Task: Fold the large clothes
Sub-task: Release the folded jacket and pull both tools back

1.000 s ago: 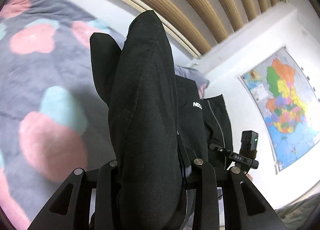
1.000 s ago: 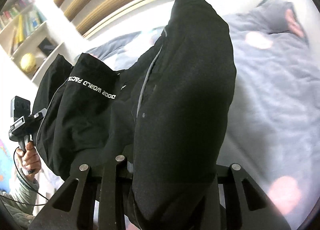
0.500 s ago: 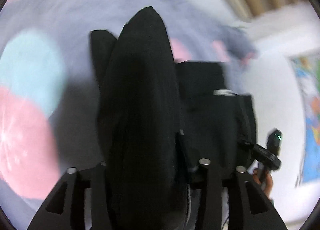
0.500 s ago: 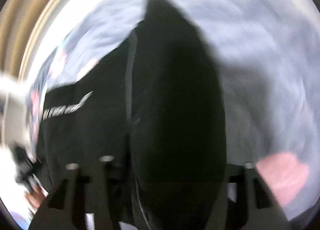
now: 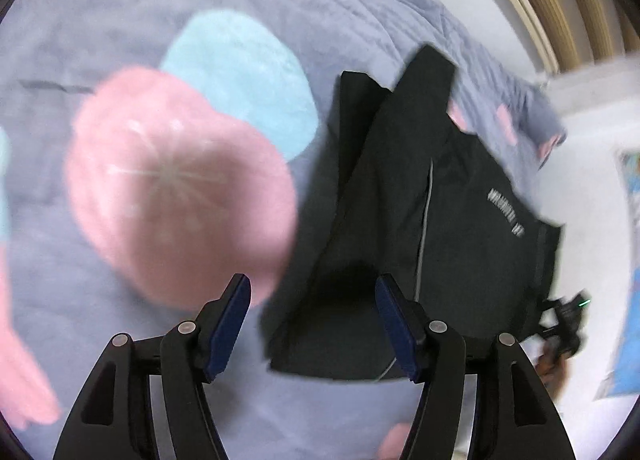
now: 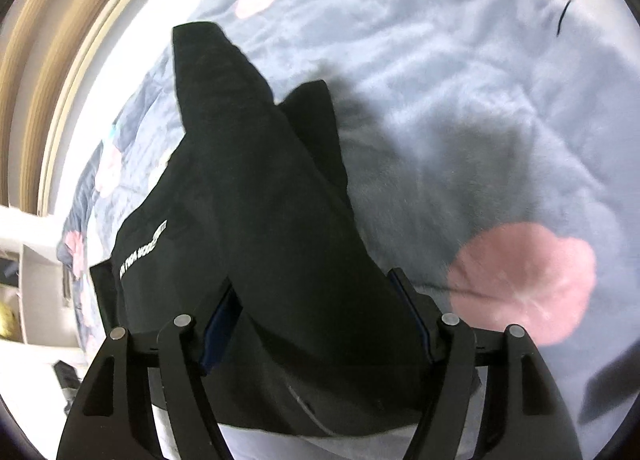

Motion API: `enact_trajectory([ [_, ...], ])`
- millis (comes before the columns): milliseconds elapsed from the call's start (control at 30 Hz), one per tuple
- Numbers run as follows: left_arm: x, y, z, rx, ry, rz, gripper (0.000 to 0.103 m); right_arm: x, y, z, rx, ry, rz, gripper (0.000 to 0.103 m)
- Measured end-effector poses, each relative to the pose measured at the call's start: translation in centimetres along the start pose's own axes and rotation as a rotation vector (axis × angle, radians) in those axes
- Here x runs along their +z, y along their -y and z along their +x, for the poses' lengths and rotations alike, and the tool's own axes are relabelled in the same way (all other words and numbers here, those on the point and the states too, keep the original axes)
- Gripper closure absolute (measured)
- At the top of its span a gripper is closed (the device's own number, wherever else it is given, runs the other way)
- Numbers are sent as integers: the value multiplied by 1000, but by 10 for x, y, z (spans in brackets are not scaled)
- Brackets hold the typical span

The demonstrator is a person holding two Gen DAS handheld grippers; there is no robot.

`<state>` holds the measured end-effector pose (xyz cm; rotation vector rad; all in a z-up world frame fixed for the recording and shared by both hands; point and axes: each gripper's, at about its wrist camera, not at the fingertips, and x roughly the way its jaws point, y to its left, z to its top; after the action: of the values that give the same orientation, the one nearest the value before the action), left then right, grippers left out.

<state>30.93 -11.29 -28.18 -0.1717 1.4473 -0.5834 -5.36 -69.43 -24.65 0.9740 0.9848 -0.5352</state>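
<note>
A black jacket [image 5: 440, 220] with white lettering [image 5: 506, 216] lies spread on the grey flowered blanket [image 5: 120, 20]. In the left wrist view my left gripper [image 5: 312, 300] hangs above its near corner. Its jaws are opening, the blue pads [image 5: 230, 320] stand clear of the cloth, and nothing is gripped. In the right wrist view a thick fold of the same jacket [image 6: 260, 200] still runs up between the fingers of my right gripper [image 6: 316, 300]. Those jaws are opening too, and the left pad [image 6: 220, 324] shows bare beside the fabric.
The blanket [image 6: 460, 100] covers a bed with pink and blue blotches. A slatted wooden headboard [image 5: 540, 0] and white wall run along its far side. A wall map [image 5: 630, 260] hangs at the right, and a white shelf [image 6: 24, 280] stands at the left.
Both grippers have swung down toward the bed and spread their jaws. The jacket folds they gripped have dropped onto the blanket; the left jaws now stand free of cloth.
</note>
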Motion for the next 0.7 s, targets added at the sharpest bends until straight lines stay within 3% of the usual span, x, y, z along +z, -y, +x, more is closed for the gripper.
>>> enact_trajectory([
  [100,-10,27,-18,91,47,114,37,-18,-23,-25,-63,50,-75,30],
  [167,-24,48,-37,128,90,200,36,-31,-37,-43,-211,126,-136,30],
  [267,-38,74,-58,161,142,276,36,-39,-40,-91,-362,254,-180,30],
  [367,-52,103,-80,130,184,318,36,-49,-45,-139,-349,334,-190,29],
  [500,-68,140,-112,85,263,349,36,-82,-66,-178,-278,365,-217,17],
  [600,-87,170,-129,80,335,391,36,-113,-91,-175,-203,331,-269,17],
  [700,-110,196,-148,122,445,422,36,-146,-126,-167,-207,299,-361,17],
])
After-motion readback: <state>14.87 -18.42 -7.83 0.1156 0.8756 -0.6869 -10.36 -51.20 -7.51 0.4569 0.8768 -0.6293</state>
